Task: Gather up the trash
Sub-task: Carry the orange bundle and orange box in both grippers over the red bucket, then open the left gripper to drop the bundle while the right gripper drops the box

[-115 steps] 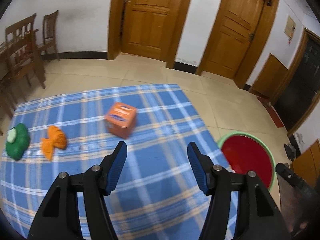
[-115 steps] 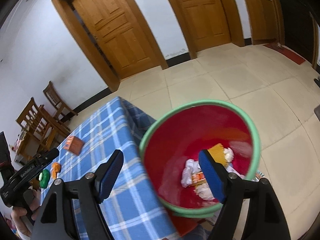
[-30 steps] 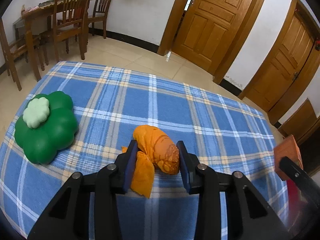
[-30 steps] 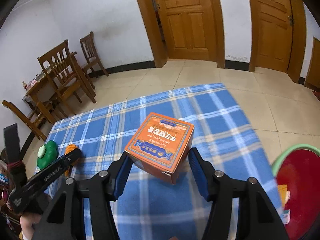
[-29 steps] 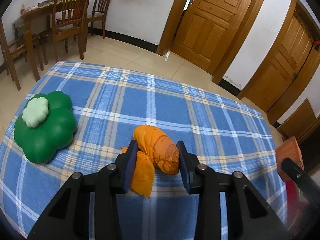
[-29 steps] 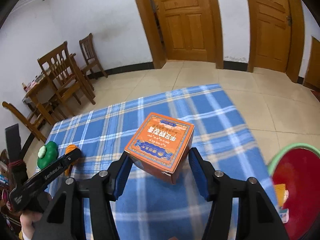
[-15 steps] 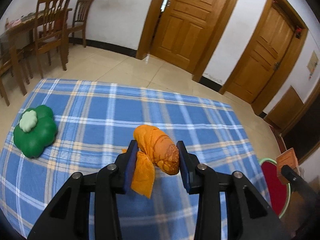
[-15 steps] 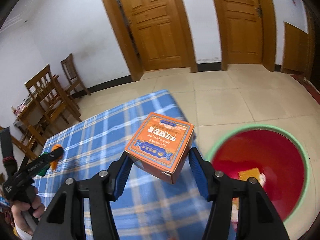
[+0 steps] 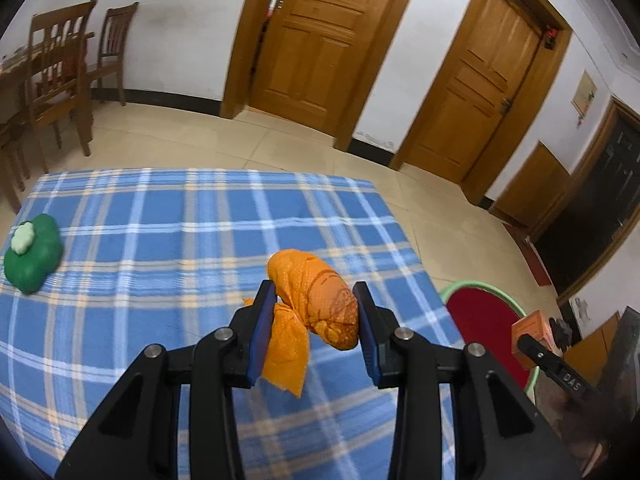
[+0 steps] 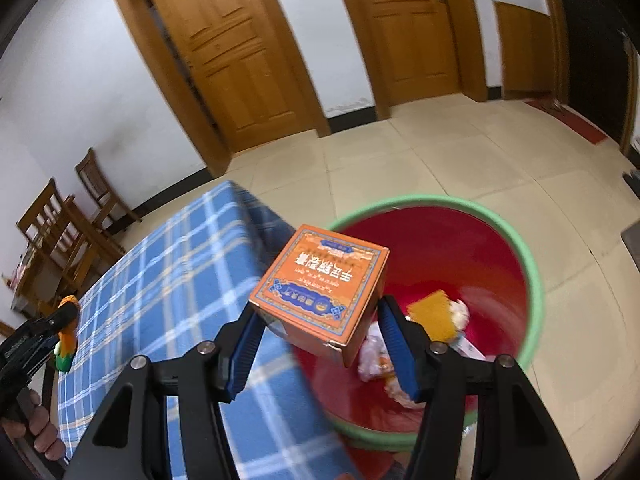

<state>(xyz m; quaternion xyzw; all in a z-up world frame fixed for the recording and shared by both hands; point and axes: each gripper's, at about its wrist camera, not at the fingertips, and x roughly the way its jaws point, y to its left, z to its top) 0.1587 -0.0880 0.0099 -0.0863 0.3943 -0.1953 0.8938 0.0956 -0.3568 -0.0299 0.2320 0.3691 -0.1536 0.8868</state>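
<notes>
My left gripper point(image 9: 316, 332) is shut on a crumpled orange cloth bundle point(image 9: 316, 300), held above the blue plaid tablecloth point(image 9: 160, 240) near its right side. My right gripper point(image 10: 320, 344) is shut on an orange printed box point(image 10: 320, 284), which hangs over the near rim of the red basin with a green rim point(image 10: 536, 280). Several crumpled wrappers point(image 10: 436, 316) lie in the basin's bottom. In the left wrist view the basin point(image 9: 480, 320) stands on the floor past the table's right edge, with the box point(image 9: 532, 328) above it. The left gripper point(image 10: 64, 320) shows at the right wrist view's left edge.
A green flower-shaped cushion point(image 9: 32, 252) lies at the tablecloth's left side. Wooden chairs point(image 9: 60, 80) and a table stand at the far left. Two wooden doors point(image 9: 320, 44) line the far wall. A hand point(image 10: 40, 428) holds the left gripper's handle. Beige tiled floor point(image 10: 400, 168) surrounds the basin.
Both grippers have swung right, away from the table's middle toward the basin. The orange box went from over the cloth to over the basin's rim. The cloth bundle rose and moved right.
</notes>
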